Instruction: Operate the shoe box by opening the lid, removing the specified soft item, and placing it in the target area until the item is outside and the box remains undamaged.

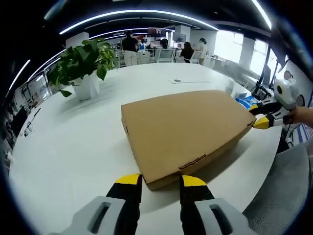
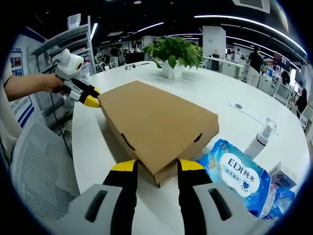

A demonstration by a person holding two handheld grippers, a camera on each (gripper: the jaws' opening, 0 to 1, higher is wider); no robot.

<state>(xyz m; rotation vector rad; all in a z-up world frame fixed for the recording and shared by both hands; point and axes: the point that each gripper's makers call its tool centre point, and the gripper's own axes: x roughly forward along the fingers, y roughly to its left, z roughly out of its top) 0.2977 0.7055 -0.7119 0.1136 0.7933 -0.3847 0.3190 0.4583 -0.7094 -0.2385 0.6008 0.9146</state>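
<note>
Cardboard shoe box (image 1: 188,129), probably light and crushable, is flanked at opposite corners; lid edge at six o'clock is best pinched by parted jaws.

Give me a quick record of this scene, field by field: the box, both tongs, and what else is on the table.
box: brown cardboard, lid shut, flat on white table
left tongs: open, jaws either side of a box corner
right tongs: open, jaws either side of the opposite corner
plant: potted, beyond the box
wipes: blue pack beside the box
bottle: spray bottle behind the wipes
soft item: not visible, box closed
</note>
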